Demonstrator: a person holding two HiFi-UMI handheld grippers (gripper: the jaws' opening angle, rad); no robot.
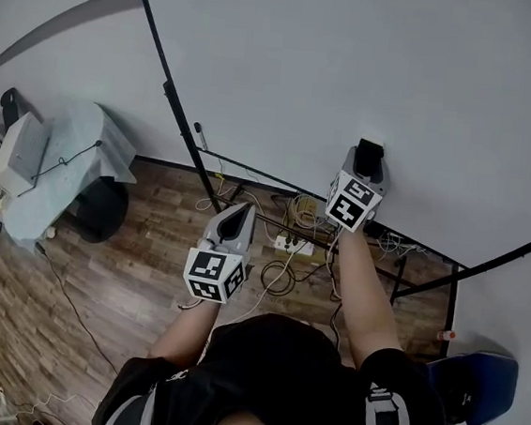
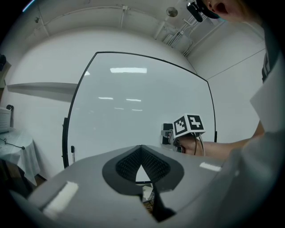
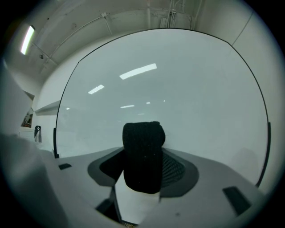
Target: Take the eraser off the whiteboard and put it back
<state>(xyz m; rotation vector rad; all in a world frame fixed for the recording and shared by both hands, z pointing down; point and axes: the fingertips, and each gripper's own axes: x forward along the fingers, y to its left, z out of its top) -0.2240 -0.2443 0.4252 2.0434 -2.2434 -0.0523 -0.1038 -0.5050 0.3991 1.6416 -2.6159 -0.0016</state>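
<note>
The eraser (image 3: 142, 156), black felt on a white body, stands upright between the jaws of my right gripper (image 3: 143, 165), which is shut on it. In the head view the right gripper (image 1: 366, 163) holds the eraser (image 1: 370, 155) close to the large whiteboard (image 1: 356, 65); whether it touches the surface I cannot tell. The left gripper view shows the same eraser (image 2: 167, 132) at the board (image 2: 133, 107). My left gripper (image 1: 238, 216) hangs lower and to the left, away from the board, its pads (image 2: 151, 161) meeting at the tips with nothing between them.
The whiteboard's black stand (image 1: 429, 276) straddles cables and a power strip (image 1: 292, 246) on the wooden floor. A cloth-covered table (image 1: 63, 162) stands at the left, a blue chair (image 1: 478, 385) at the lower right. A marker (image 2: 72, 150) sits at the board's left edge.
</note>
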